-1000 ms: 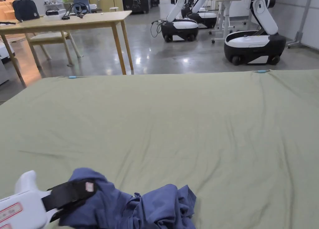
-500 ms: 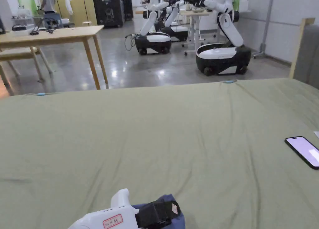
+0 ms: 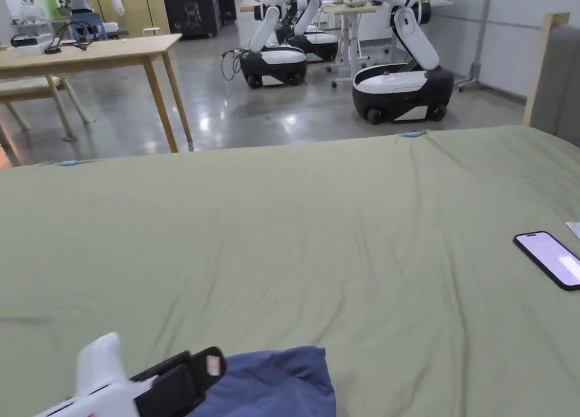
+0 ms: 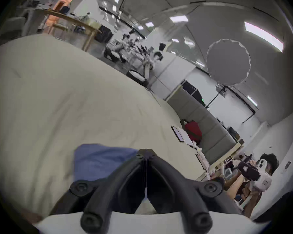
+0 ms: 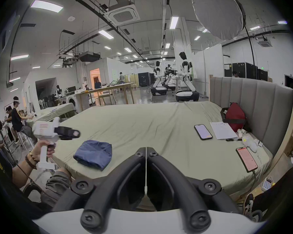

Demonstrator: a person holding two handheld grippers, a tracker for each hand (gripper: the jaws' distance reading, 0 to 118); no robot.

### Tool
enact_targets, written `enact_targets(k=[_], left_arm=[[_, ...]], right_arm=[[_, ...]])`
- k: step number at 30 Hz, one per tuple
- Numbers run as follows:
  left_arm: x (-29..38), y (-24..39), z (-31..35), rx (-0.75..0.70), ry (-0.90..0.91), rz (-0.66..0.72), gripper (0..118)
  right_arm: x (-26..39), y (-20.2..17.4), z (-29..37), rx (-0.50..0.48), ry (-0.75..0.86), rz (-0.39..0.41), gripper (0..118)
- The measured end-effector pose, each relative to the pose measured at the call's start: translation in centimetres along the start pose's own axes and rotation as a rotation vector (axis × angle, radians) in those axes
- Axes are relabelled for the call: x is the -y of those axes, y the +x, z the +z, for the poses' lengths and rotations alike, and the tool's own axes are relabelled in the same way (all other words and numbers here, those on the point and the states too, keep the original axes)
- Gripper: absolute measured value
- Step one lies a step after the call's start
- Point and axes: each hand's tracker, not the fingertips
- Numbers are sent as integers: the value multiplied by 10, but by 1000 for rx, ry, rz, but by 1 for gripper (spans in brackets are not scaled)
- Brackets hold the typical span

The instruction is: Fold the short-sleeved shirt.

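Shirt (image 5: 93, 153) now bundled, left gripper (image 5: 69, 133) lifted off | both grippers' fingers together | right gripper (image 5: 145, 149) view adds red phone (image 5: 246, 159)

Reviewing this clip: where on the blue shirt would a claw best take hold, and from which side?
The blue shirt lies as a compact bundle near the bed's front edge. Its near-left edge shows stacked layers, probably the best grip: pinching there catches every layer. Come in low from the person's side, where the left claw hovers, shut and empty.

No legible text (labels perhaps blurred)
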Motion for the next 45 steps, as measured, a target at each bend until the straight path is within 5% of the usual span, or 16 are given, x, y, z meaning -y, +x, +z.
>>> enact_targets(k=[7,12,17,26,30,38,41,45], left_arm=[[10,6,34,-21,-48,-101,0],[21,34,-58,33,-205,-145,0],[44,34,-150,-93,-341,-235,0],[45,23,-158,-123,-362,-194,0],[12,42,-89,47,-161,-193,0],[21,1,47,7,-64,-85,0],[39,-21,80,-87,-55,-71,0],[57,-47,105,-31,-8,153,0]], right_arm=[[-6,-9,-20,-27,-9,5,2],[-10,-19,-21,-53,-3,12,2],[-7,-17,-7,-33,2,4,2],[-5,-10,2,20,-12,-4,2],[-15,-20,-19,-89,32,-6,2],[11,-75,-184,-523,-88,-85,2],[46,-96,-252,-570,-230,-92,2],[79,-116,-304,-553,-381,-99,2]])
